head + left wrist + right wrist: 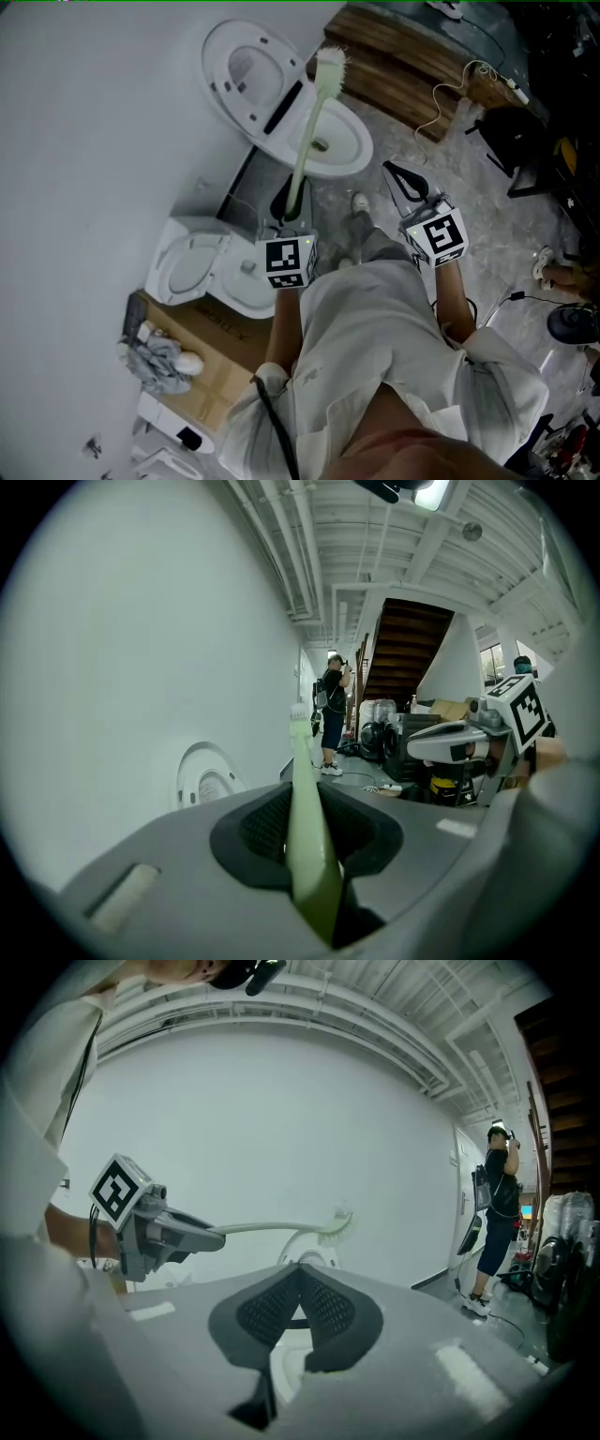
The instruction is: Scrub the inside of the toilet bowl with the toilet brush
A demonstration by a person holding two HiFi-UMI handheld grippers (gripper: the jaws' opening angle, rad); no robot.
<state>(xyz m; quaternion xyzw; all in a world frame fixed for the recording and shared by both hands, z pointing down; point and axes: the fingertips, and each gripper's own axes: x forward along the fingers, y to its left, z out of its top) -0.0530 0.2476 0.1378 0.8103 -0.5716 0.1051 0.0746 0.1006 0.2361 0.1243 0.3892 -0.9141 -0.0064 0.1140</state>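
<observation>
A white toilet (359, 141) stands by the wall with its lid (239, 66) raised. My left gripper (289, 214) is shut on the handle of the pale green toilet brush (309, 131). The brush points away from me, with its bristle head (330, 64) held in the air over the toilet's far rim. In the left gripper view the handle (305, 799) runs up between the jaws. The right gripper view shows the brush (281, 1228) level above the toilet's lid (305, 1246). My right gripper (394, 173) hangs to the right of the bowl, shut on nothing.
A second toilet (202, 267) sits on a cardboard box (202, 347) at the left. A wooden platform (403, 66) and cables (450, 94) lie beyond the bowl. A person (495, 1204) stands far off near a staircase (408, 649).
</observation>
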